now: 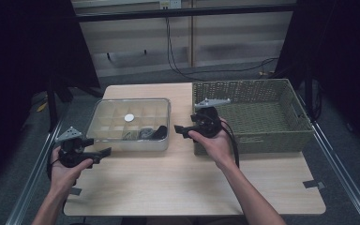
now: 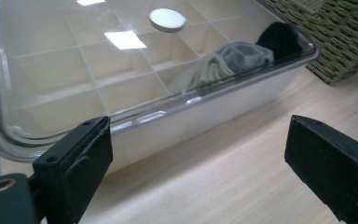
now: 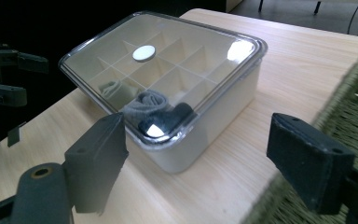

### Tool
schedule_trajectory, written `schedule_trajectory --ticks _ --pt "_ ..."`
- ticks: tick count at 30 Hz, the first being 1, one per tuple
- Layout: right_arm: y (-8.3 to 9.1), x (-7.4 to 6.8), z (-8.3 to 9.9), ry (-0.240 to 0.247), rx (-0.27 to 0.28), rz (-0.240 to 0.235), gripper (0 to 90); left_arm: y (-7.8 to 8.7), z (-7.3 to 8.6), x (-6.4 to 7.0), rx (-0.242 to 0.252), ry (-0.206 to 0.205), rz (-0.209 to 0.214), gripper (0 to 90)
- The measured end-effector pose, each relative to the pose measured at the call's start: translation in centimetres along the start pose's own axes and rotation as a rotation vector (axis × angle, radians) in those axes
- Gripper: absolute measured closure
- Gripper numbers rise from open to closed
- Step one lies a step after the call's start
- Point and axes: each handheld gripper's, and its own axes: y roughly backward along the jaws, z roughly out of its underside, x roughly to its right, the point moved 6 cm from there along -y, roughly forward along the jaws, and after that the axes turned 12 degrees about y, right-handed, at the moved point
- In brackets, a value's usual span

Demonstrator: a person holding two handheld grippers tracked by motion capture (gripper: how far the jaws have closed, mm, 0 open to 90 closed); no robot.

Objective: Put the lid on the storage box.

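a shallow divided box (image 1: 130, 123) with a clear lid (image 3: 168, 60) sits on the table (image 1: 192, 183), left of centre, just beside a woven green basket (image 1: 262, 117); the lid is on, with a small round silver knob (image 1: 129, 117) near its middle; under it, in the near-right compartments, lie rolled socks: a pale one (image 2: 200, 72), a grey one (image 2: 244, 51) and a black one (image 2: 279, 37).

the left gripper (image 1: 98, 154) hovers at the box's near-left corner, its fingers (image 2: 79, 163) spread wide and holding nothing; the right gripper (image 1: 182, 130) hangs between the box's right side and the basket, its fingers (image 3: 98, 158) also well apart and empty; neither touches the box.

the step in hand looks like getting hold of the box to open it; to do this well, bring each gripper in level with the lid's rim rather than the wall below it, so the fingers bite on the overhanging lip; close one side first to steady the box, since it may slide on the smooth wood; the right gripper has little room next to the basket, so approach along the box's edge, not across it; lift the lid straight and evenly, because a tilted lid could catch on the dividers or drag a sock out; the clear plastic is probably slick, so a firm, square grip matters more than speed.
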Motion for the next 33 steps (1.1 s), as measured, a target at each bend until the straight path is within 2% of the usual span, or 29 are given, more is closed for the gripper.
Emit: schedule_trajectory --ticks 3,10,13,16,19,24,25,28,29,30,31,32,33 --pt "1.0 0.1 0.6 0.001 0.006 0.014 19.1 -0.3 0.5 0.6 -0.015 -0.016 -0.009 7.6" --pt "3.5 0.6 2.2 -0.004 0.02 0.048 17.9 -0.3 1.4 1.9 -0.011 -0.007 0.021 7.5" --pt "4.9 0.8 3.3 -0.013 0.018 0.068 17.6 -0.2 2.0 2.4 -0.018 -0.019 0.02 7.5" --pt "5.5 0.9 4.0 -0.017 0.017 0.085 17.6 -0.1 2.4 2.8 -0.016 -0.018 0.028 7.5" --pt "7.1 1.4 5.7 -0.042 0.028 0.106 17.6 -0.1 3.3 3.6 -0.033 -0.041 0.027 7.6" --pt "8.7 1.2 7.5 -0.043 0.018 0.134 17.0 -0.4 4.1 4.3 -0.043 -0.049 0.028 7.6" --pt "9.5 1.2 8.4 -0.052 0.022 0.149 17.0 -0.6 4.4 4.7 -0.009 -0.031 0.027 7.8" --pt "10.3 1.2 9.4 -0.058 0.016 0.155 17.0 -0.9 4.8 5.1 -0.022 -0.03 0.035 8.3" --pt "10.9 1.4 10.4 -0.064 0.002 0.167 16.9 -1.0 5.0 5.3 -0.025 -0.042 0.031 8.3" --pt "10.9 1.4 10.4 -0.064 0.002 0.167 16.9 -1.1 5.1 5.6 -0.024 -0.045 0.034 8.3" --pt "11.7 1.7 11.3 -0.087 0.003 0.186 16.6 -1.3 5.5 6.1 -0.036 -0.041 0.053 8.1" --pt "11.7 1.7 11.3 -0.087 0.003 0.186 16.6 -1.3 5.5 6.1 -0.036 -0.041 0.053 8.1" --pt "12.3 2.0 12.2 -0.107 -0.002 0.198 16.4 -1.5 5.8 6.4 -0.035 -0.049 0.054 7.9"
